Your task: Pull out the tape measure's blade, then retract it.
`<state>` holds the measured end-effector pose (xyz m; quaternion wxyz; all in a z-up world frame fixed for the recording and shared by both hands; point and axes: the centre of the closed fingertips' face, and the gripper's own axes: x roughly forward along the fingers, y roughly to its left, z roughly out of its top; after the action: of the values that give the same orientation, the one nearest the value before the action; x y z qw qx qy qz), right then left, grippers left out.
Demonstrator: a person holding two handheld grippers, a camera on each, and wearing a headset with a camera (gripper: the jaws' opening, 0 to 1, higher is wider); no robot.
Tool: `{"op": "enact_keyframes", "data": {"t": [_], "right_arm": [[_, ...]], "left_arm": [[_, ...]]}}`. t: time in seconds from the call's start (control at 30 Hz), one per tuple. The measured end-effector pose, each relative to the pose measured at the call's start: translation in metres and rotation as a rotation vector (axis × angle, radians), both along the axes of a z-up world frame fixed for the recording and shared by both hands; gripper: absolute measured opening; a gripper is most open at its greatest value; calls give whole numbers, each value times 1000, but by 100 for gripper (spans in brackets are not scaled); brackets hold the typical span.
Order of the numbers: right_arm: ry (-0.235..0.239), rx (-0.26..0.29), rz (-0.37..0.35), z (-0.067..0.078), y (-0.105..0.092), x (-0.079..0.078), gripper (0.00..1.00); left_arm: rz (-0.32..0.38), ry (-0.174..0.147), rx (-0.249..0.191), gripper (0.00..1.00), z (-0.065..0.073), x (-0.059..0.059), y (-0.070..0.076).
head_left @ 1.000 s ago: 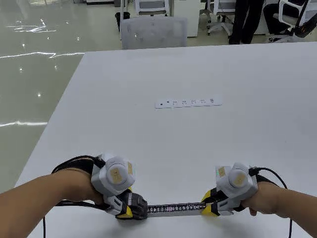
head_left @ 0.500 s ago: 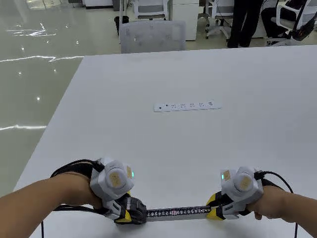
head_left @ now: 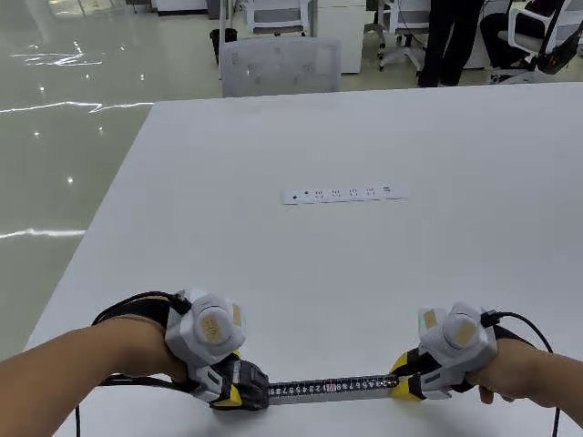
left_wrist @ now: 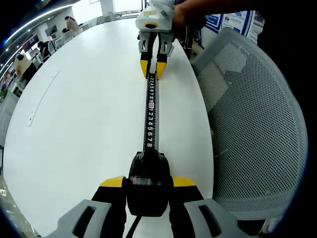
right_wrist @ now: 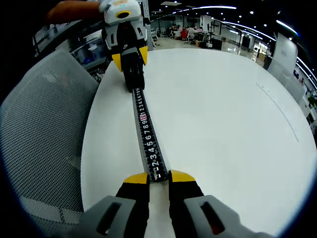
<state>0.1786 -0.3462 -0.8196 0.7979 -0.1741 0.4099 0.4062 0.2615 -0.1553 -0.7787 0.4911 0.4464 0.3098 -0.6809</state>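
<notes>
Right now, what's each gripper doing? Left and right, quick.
Left gripper: closed on the tape measure case.
Right gripper: closed on the end of the blade.

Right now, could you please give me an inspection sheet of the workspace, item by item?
Surface: white table, flat and mostly bare.
Job's things: tape measure case near the front edge; blade drawn out flat between the grippers.
Clutter: power strip lying mid-table.
Grippers: left gripper shut on the case; right gripper shut on the blade's end.
Cables: black cable loops behind the left gripper; another at the right.
Surroundings: grey mesh chair at the far edge, glossy floor, person standing beyond.
</notes>
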Motion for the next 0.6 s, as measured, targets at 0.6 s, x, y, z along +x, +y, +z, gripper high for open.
{"op": "enact_keyframes", "data": {"t": [0.6], "right_arm": [[11, -3, -22, 0, -13, -7, 12]], "left_arm": [[1, -2, 1, 29, 0, 0, 0]]}}
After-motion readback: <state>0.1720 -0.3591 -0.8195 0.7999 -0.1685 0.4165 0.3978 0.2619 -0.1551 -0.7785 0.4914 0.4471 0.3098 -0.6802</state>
